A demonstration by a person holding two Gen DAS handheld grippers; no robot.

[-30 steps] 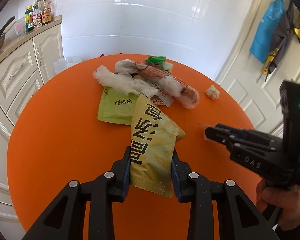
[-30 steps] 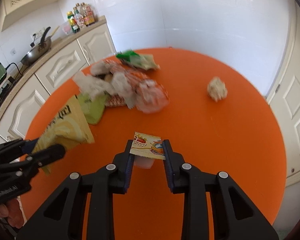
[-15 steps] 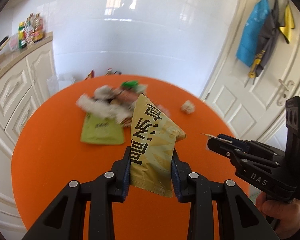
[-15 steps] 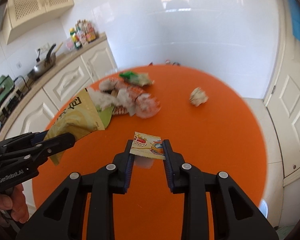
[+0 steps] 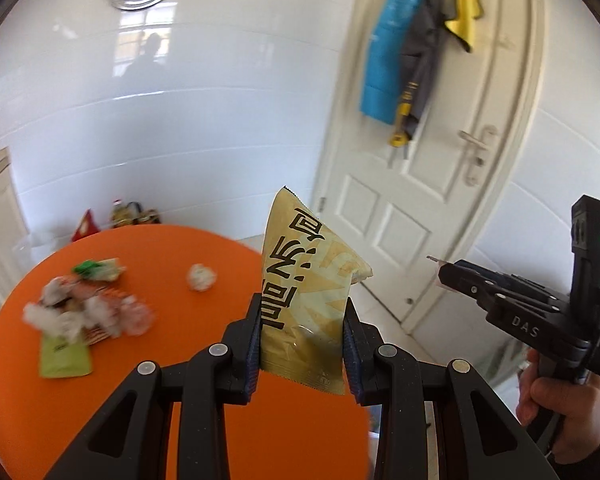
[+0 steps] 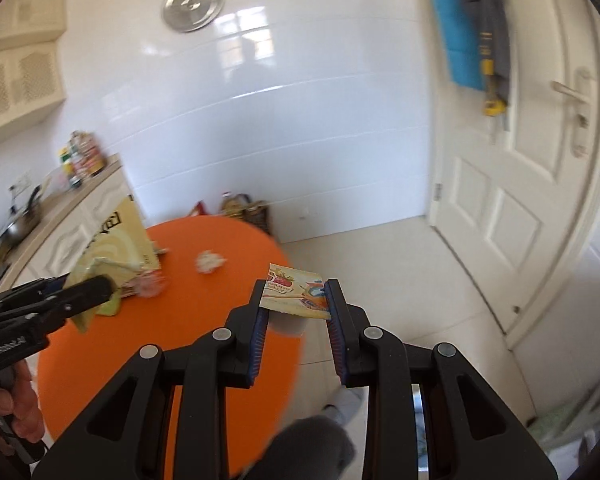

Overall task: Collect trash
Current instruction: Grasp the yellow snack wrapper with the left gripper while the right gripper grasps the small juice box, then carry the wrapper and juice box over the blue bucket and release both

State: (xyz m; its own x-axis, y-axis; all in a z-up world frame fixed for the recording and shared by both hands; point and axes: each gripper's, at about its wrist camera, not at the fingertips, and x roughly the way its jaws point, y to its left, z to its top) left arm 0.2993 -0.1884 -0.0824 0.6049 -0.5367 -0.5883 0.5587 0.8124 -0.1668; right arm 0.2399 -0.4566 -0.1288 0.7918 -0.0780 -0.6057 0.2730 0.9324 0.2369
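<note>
My left gripper [image 5: 302, 344] is shut on a yellow snack bag [image 5: 304, 296] and holds it upright above the near edge of the round orange table [image 5: 180, 360]. My right gripper [image 6: 294, 316] is shut on a small jelly cup with a printed foil lid [image 6: 294, 294], held past the table's right edge over the floor. The right gripper also shows at the right of the left wrist view [image 5: 500, 300]. A pile of wrappers and tissue [image 5: 84, 312], a green packet [image 5: 64, 354] and a crumpled paper ball [image 5: 201, 277] lie on the table.
A white door [image 5: 440, 160] with hanging cloths stands to the right. White cabinets with bottles [image 6: 80, 156] and a pan line the left wall. Bottles and a basket [image 6: 244, 204] stand on the floor behind the table. Pale floor tiles [image 6: 400, 280] lie right of the table.
Both grippers have lifted and pulled back to the right, away from the trash pile, each holding its item. The table has dropped lower in both views; the door and floor now show.
</note>
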